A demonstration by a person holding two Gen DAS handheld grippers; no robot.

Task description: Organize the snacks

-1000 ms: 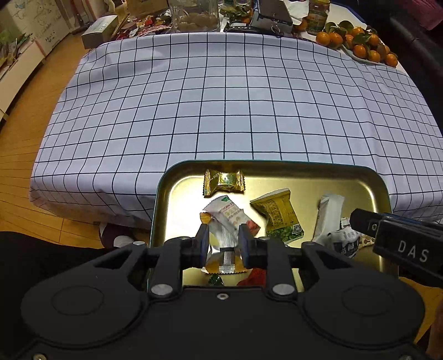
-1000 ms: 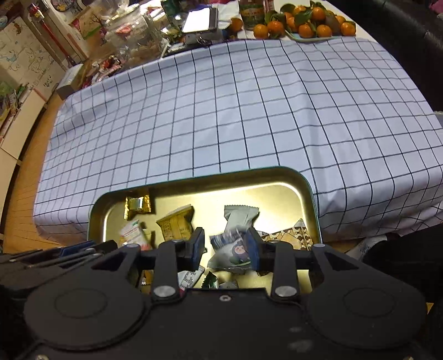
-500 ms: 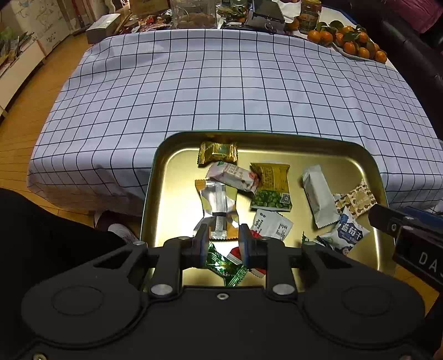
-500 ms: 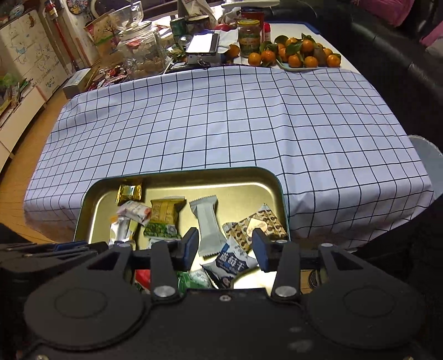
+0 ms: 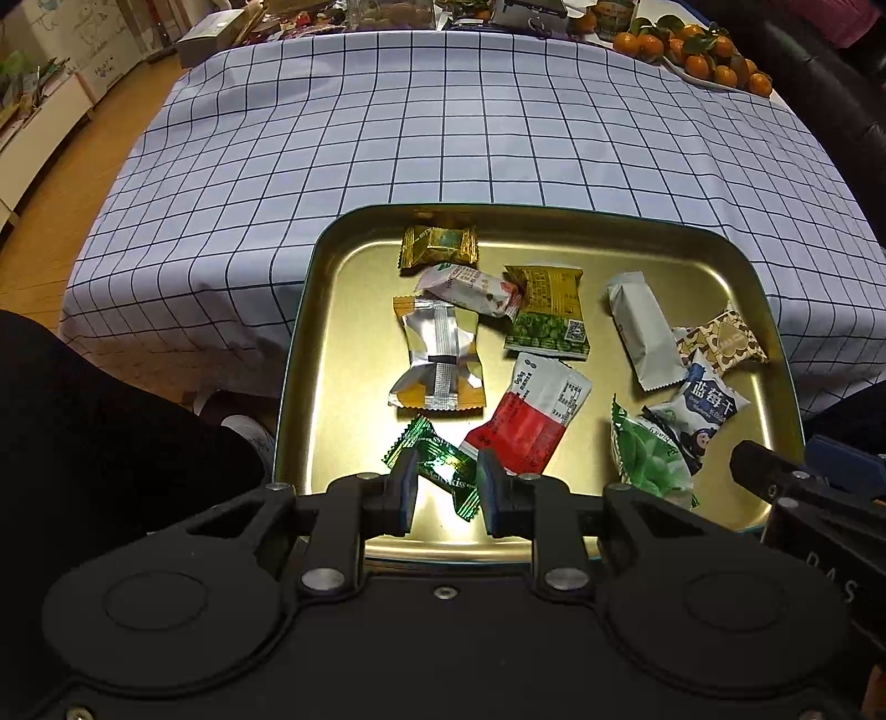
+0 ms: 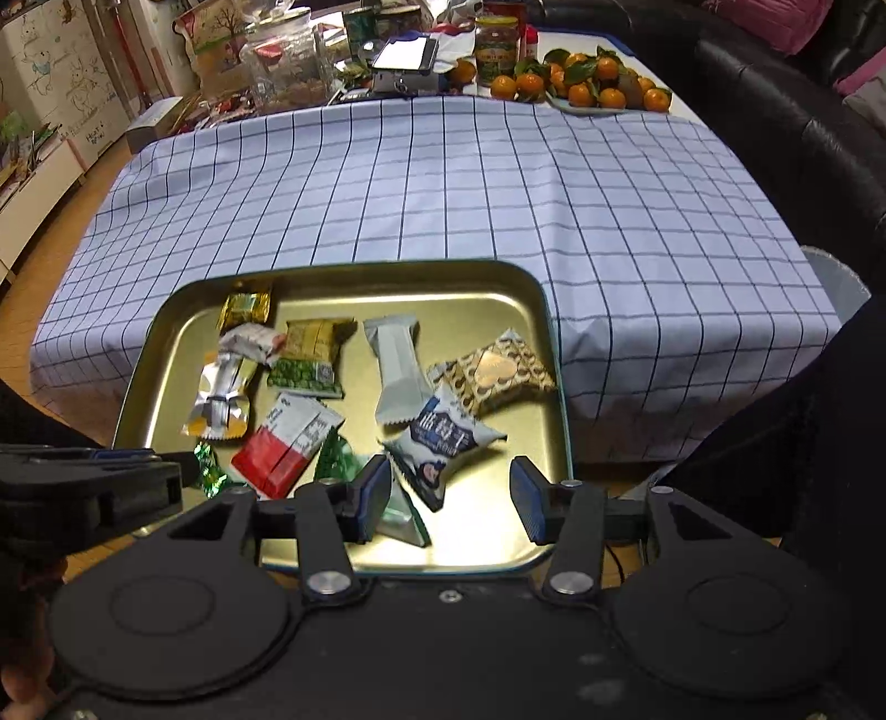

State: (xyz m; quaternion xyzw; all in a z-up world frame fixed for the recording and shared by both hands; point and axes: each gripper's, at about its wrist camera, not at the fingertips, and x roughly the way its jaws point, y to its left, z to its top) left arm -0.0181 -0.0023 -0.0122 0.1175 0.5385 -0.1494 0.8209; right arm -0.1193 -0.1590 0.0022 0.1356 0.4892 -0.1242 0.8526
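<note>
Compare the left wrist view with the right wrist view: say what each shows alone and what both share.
Left wrist only: the left gripper, its fingers open around the dark green foil candy.
Right wrist only: the right gripper, wide open, and a phone with a lit screen.
Both: the gold metal tray of snack packets, checked tablecloth, oranges.

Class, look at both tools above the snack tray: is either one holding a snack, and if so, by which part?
Neither holds anything. The left tool and the right tool both stand open above the gold tray; every snack lies loose in it.
</note>
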